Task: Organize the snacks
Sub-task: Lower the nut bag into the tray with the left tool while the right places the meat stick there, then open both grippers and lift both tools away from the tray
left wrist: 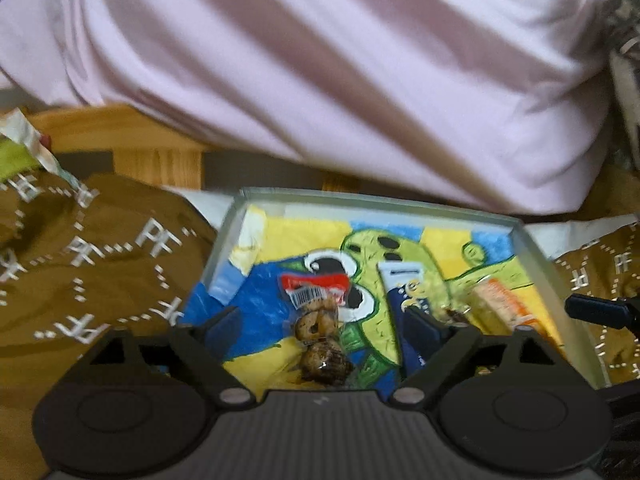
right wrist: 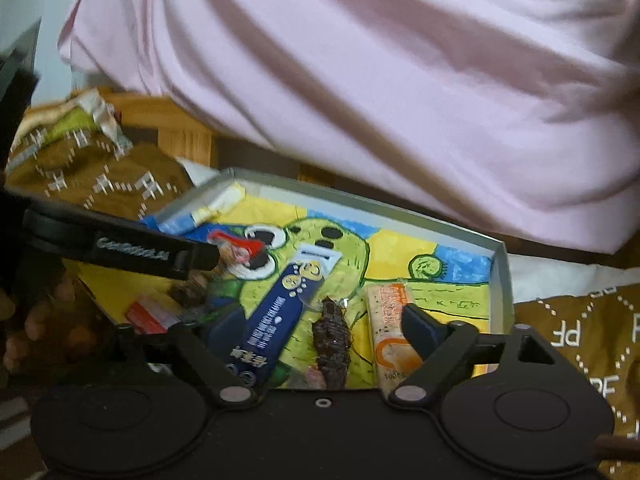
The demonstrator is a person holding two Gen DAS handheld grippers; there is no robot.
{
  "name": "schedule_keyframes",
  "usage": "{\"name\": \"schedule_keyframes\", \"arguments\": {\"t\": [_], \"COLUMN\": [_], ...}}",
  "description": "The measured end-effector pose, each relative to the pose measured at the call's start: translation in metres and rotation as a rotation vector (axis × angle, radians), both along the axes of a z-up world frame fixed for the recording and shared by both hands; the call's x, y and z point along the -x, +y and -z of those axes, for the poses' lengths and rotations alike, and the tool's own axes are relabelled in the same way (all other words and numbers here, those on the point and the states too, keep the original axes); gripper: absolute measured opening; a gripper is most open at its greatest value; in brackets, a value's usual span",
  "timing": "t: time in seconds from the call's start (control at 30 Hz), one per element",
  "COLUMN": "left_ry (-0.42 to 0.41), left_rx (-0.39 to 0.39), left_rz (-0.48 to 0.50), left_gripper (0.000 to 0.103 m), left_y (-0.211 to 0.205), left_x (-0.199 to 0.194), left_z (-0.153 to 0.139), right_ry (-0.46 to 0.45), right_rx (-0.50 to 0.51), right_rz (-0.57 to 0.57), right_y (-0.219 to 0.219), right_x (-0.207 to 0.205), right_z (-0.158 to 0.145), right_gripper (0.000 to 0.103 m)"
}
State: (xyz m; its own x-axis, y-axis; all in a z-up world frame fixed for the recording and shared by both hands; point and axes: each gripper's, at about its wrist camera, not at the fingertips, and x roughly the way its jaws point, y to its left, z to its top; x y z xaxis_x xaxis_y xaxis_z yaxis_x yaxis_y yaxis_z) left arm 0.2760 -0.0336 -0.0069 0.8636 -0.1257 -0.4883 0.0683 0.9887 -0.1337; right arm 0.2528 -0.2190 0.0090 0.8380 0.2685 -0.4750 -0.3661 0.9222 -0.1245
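Note:
A shallow grey tray (left wrist: 360, 197) lined with a cartoon drawing holds the snacks. My left gripper (left wrist: 324, 324) is open over it. A clear packet with a red top and brown round snacks (left wrist: 316, 320) lies between its fingers, and neither pad presses on it. Beside it lie a dark blue packet (left wrist: 406, 312) and an orange-and-cream packet (left wrist: 500, 310). My right gripper (right wrist: 320, 328) is open too. It straddles a dark brown snack in clear wrap (right wrist: 332, 336), with the blue packet (right wrist: 280, 304) to the left and the orange-and-cream packet (right wrist: 394, 320) at its right finger.
A person in a pink shirt (left wrist: 320, 60) stands close behind the tray. A brown patterned cloth (left wrist: 100, 264) covers the table on both sides of it. A wooden frame (left wrist: 156, 152) shows at the back left. A small red packet (right wrist: 150, 316) lies in the tray's near left corner.

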Motion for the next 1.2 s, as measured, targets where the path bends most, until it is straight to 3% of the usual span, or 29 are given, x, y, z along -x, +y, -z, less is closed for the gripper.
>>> {"name": "schedule_keyframes", "arguments": {"t": [0.2, 0.6, 0.93, 1.2], "left_ry": [-0.071, -0.137, -0.148, -0.121], "left_rx": [0.012, 0.042, 0.077, 0.083], "left_rz": [-0.009, -0.03, -0.03, -0.026], "left_gripper": [0.102, 0.103, 0.103, 0.103], "left_y": [0.002, 0.01, 0.015, 0.021], "left_x": [0.047, 0.145, 0.205, 0.232], "left_z": [-0.027, -0.06, -0.06, -0.05], "right_ry": [-0.06, -0.146, -0.195, -0.18], "right_rx": [-0.067, -0.097, -0.09, -0.095], "right_rz": [-0.002, -0.011, 0.005, 0.017], "right_y": [-0.012, -0.025, -0.026, -0.028], "right_x": [0.039, 0.13, 0.196, 0.234], "right_z": [-0.033, -0.08, -0.091, -0.085], "right_gripper": [0.102, 0.102, 0.102, 0.102]}}
